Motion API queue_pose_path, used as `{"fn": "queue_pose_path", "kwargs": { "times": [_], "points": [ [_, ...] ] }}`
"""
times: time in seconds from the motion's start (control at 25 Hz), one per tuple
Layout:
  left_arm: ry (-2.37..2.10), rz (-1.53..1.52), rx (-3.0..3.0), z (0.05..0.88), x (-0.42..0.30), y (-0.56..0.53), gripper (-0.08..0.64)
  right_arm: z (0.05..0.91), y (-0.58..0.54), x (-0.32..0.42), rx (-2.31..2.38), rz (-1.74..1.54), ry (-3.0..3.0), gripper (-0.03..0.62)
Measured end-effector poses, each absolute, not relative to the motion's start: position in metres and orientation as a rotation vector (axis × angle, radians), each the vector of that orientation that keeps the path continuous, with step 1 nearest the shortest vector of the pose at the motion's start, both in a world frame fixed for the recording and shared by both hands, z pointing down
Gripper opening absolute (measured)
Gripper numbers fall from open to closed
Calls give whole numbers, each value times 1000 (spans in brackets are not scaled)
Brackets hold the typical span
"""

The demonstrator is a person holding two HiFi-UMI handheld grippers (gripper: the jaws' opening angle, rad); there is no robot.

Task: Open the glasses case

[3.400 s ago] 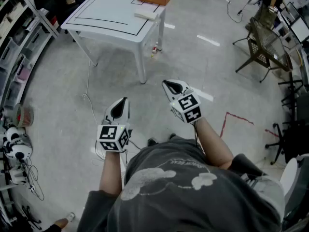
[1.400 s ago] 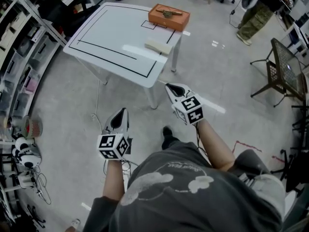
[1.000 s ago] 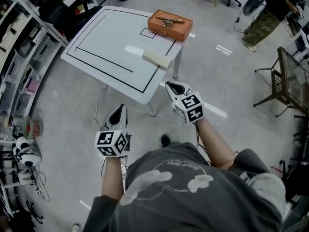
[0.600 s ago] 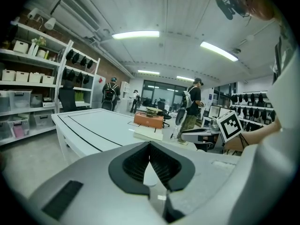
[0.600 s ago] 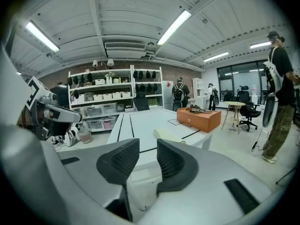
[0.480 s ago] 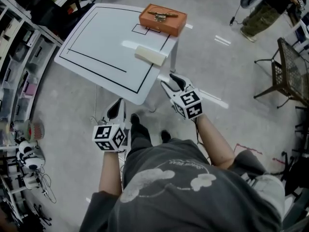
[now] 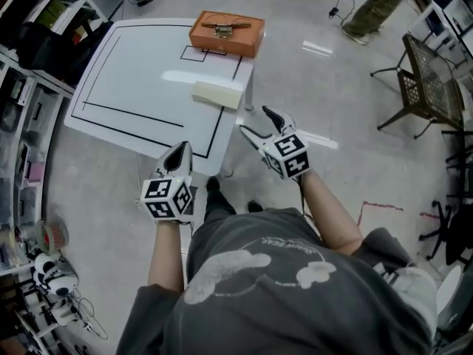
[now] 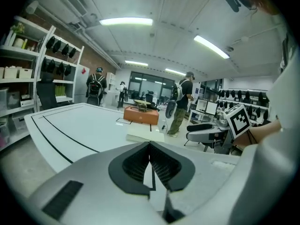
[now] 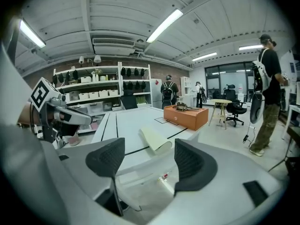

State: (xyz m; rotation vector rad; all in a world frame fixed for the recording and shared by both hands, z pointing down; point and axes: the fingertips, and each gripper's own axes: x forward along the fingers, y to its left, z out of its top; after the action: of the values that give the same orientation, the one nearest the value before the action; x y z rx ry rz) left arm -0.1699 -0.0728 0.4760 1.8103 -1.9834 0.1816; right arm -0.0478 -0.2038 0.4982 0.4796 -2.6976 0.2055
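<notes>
While right tongs (image 7: 254, 120) are opening empty, left tongs (image 7: 180, 149) shut (clear only in left gripper view).

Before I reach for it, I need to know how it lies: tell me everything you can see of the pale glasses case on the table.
The glasses case is a pale cream, flat oblong with rounded edges and a smooth matte skin, and it looks shut. It lies flat on the white table, across the black line near the table's edge, short of the orange box and apart from it. Only the table touches it.
</notes>
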Motion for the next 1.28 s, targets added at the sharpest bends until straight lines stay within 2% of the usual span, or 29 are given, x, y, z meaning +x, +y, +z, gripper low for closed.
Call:
{"fn": "queue_pose_path", "kwargs": {
  "times": [0.6,1.28],
  "points": [
    [-1659,385,1907,523,-235,-168,3,516,-242,-92,691,262,-2561,318],
    [-1423,545,1915,566,-255,-211,3,532,-259,-110,897,326,-2457,318]
  ]
}}
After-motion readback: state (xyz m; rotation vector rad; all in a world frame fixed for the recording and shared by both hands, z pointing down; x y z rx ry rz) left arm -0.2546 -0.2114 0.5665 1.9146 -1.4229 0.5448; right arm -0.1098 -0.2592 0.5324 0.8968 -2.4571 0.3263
